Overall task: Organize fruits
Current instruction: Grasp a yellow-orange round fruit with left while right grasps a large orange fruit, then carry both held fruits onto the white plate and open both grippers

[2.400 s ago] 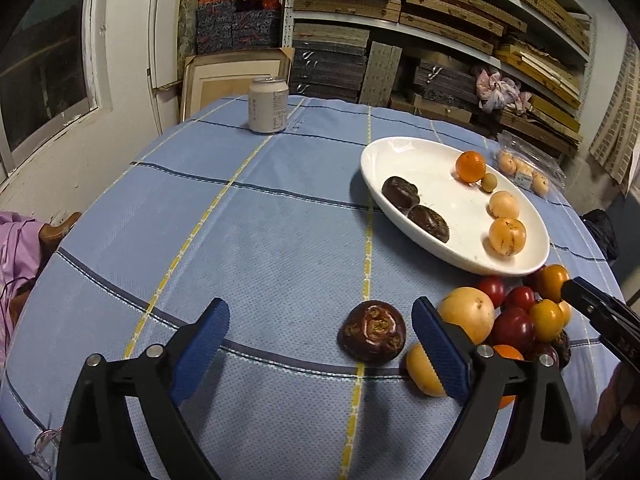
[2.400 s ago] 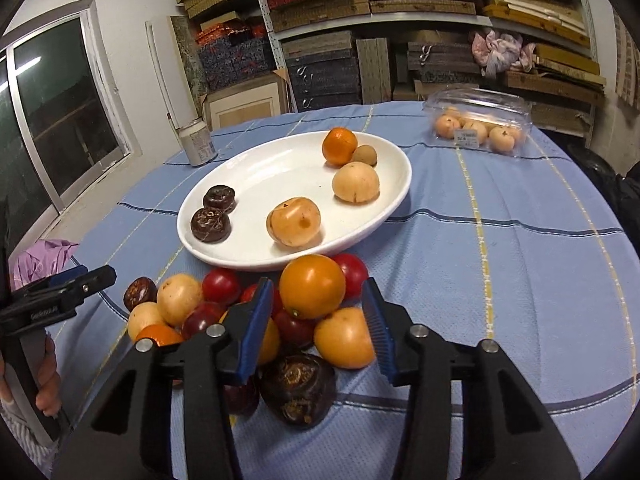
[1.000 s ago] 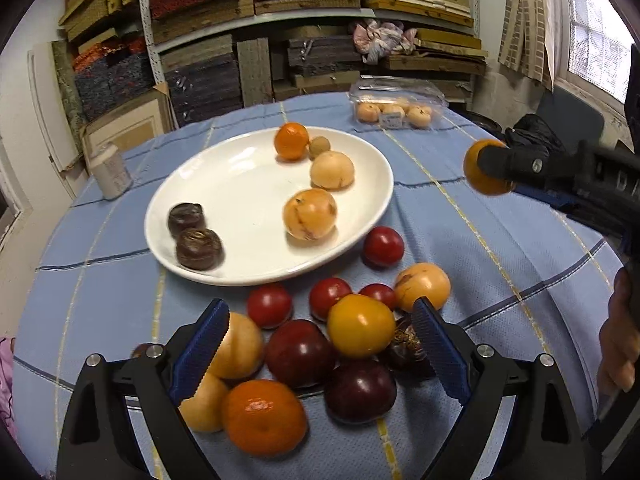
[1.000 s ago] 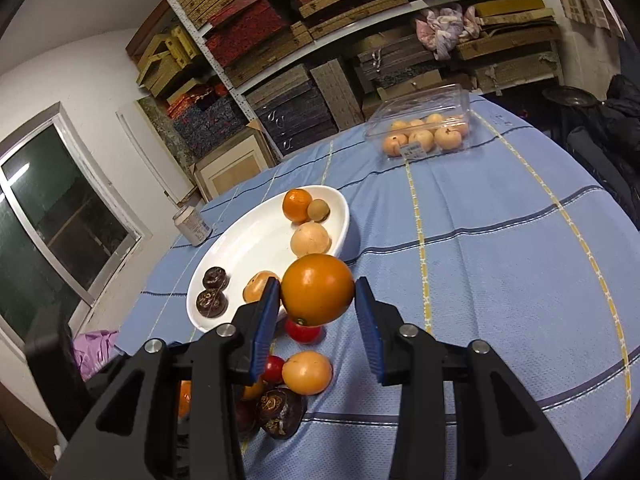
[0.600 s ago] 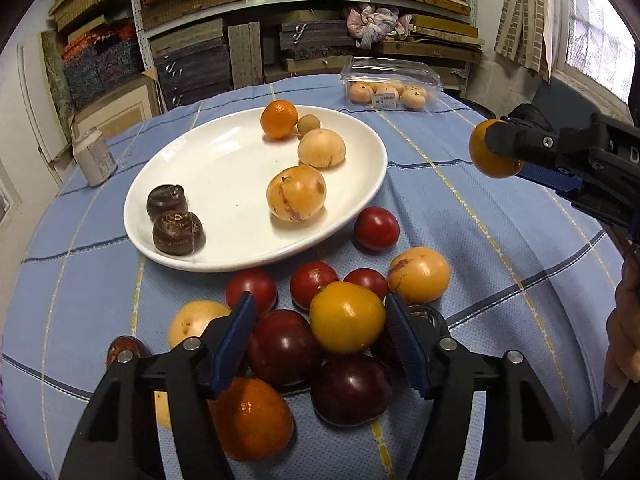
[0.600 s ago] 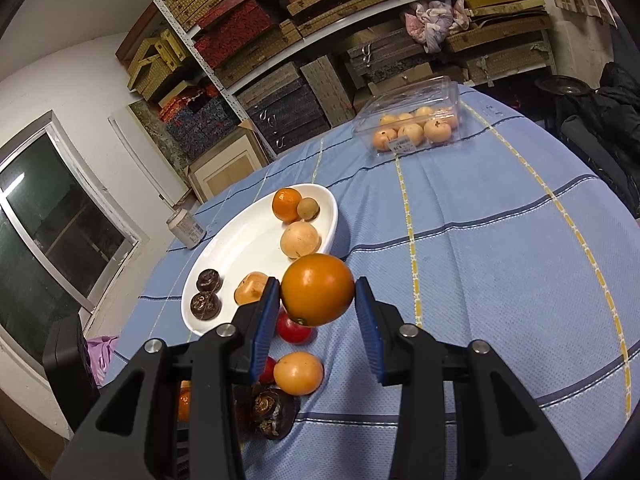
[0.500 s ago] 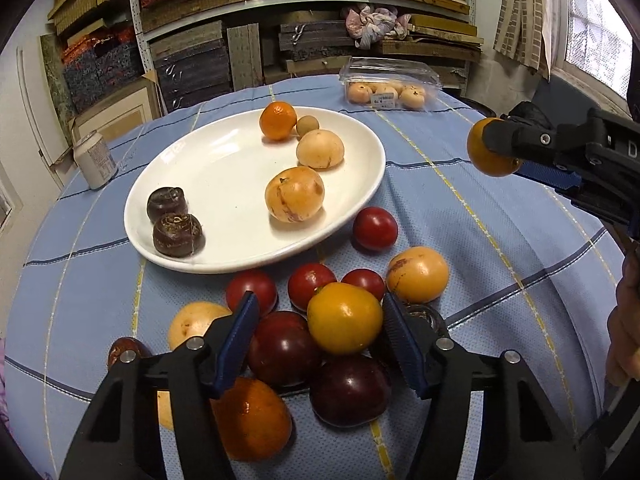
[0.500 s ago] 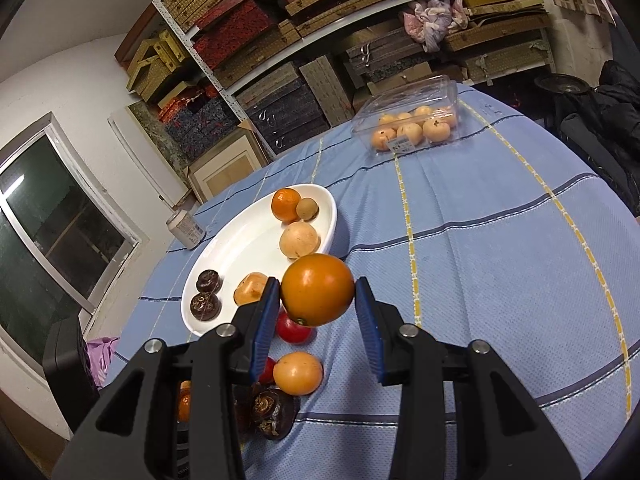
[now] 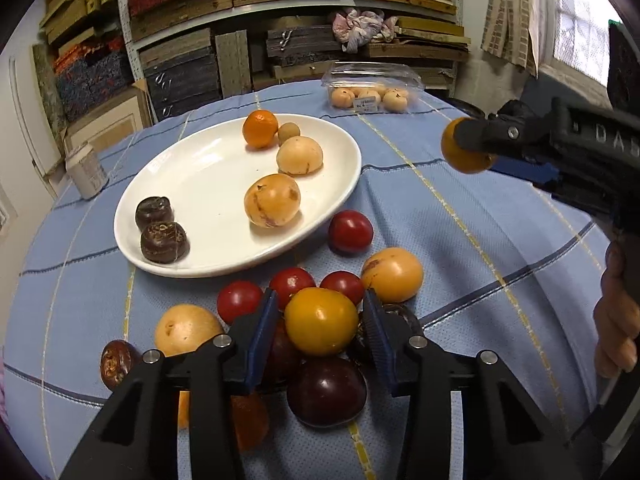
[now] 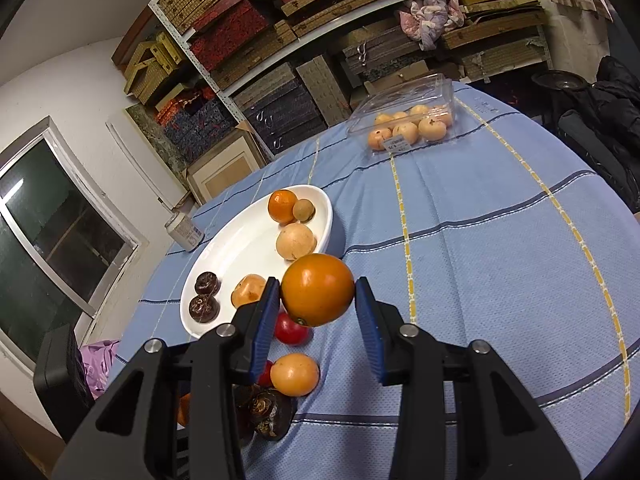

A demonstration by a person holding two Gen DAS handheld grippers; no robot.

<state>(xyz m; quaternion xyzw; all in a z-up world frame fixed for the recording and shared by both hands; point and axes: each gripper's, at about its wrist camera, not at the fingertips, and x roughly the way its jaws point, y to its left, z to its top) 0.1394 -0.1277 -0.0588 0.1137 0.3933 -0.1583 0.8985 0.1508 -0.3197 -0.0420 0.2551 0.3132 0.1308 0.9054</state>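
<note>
A pile of loose fruit lies on the blue cloth in front of the white plate [image 9: 192,168]. My left gripper [image 9: 320,322] straddles a yellow-orange fruit [image 9: 321,312] on top of the pile. Its jaws are closing, and the blue pads [image 9: 266,324] stand a sliver off the fruit's sides. My right gripper [image 10: 316,308] is shut on an orange fruit [image 10: 318,288], held in the air right of the plate [image 10: 240,256]. In the left wrist view that fruit [image 9: 460,152] hangs at the upper right. The plate holds two dark fruits [image 9: 162,230], pale round fruits [image 9: 272,200] and a tangerine [image 9: 260,128].
Red tomatoes [image 9: 350,231], dark plums [image 9: 326,396] and a pale fruit [image 9: 186,330] crowd around the left gripper. A clear box of pale fruit [image 9: 372,88] stands at the table's far side, a can [image 9: 86,172] far left. A hand [image 9: 616,320] shows at the right edge.
The left jaws have narrowed from wide open to just around the yellow-orange fruit on the pile. The right gripper keeps the orange fruit raised and has barely moved.
</note>
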